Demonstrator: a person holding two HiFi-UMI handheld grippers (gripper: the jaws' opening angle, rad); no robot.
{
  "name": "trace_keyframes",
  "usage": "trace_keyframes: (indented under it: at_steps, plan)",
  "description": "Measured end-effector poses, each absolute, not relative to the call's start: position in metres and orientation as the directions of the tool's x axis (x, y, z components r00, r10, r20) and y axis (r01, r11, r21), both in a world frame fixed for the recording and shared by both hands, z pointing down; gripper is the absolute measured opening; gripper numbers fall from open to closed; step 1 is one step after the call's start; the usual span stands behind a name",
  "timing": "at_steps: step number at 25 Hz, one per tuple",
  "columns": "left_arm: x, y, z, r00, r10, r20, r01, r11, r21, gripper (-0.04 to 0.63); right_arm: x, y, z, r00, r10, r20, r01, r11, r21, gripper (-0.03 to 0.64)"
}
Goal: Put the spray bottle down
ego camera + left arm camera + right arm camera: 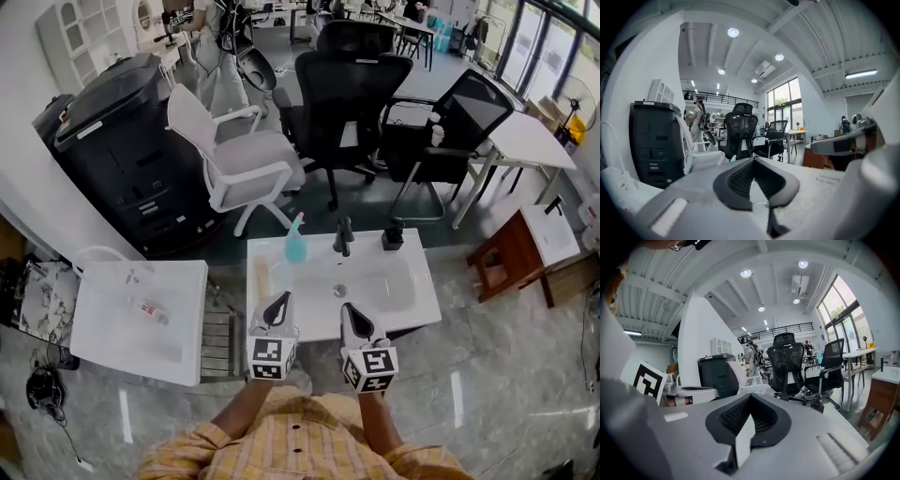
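**Spray bottle is down, both hand-held grippers empty**

Head view only: one teal spray bottle (294,239) stands upright at the tabletop's (417,292) far edge, just left of the single faucet (344,236). There are two grippers, the left hand-held gripper (277,302) and right hand-held gripper (352,314), both at the near edge, well apart from the bottle. Gripper views: both jaw pairs are pressed together with nothing between them. The basin (375,286) lies open in between.

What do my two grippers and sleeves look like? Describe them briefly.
The left gripper and right gripper match: pale grey bodies tapering to a point, lined with black ribbed pads. Each carries a white cube with black square markers. The sleeves are yellow-orange plaid. No cables show.
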State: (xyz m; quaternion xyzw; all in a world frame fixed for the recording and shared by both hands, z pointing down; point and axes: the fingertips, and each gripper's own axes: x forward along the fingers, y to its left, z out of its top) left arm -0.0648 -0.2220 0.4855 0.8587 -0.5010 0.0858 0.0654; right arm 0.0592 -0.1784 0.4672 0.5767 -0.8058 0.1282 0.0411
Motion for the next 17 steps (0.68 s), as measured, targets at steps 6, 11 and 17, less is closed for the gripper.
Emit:
trace_keyframes:
  at_steps: [6, 11, 17]
  plan:
    - [-0.068, -0.206, 0.480, 0.488, -0.850, 0.197, -0.869, -0.495, 0.018, -0.002, 0.059, -0.168, 0.460, -0.329, -0.922, 0.206, -0.941, 0.301, -0.157, 0.000]
    - [-0.071, -0.194, 0.481, 0.492, -0.848, 0.195, -0.866, -0.499, 0.014, -0.002, 0.055, -0.159, 0.460, -0.335, -0.921, 0.197, -0.939, 0.309, -0.153, 0.000]
    - [-0.067, -0.192, 0.479, 0.498, -0.847, 0.188, -0.863, -0.505, 0.010, -0.002, 0.058, -0.159, 0.456, -0.336, -0.923, 0.186, -0.938, 0.312, -0.149, 0.000]
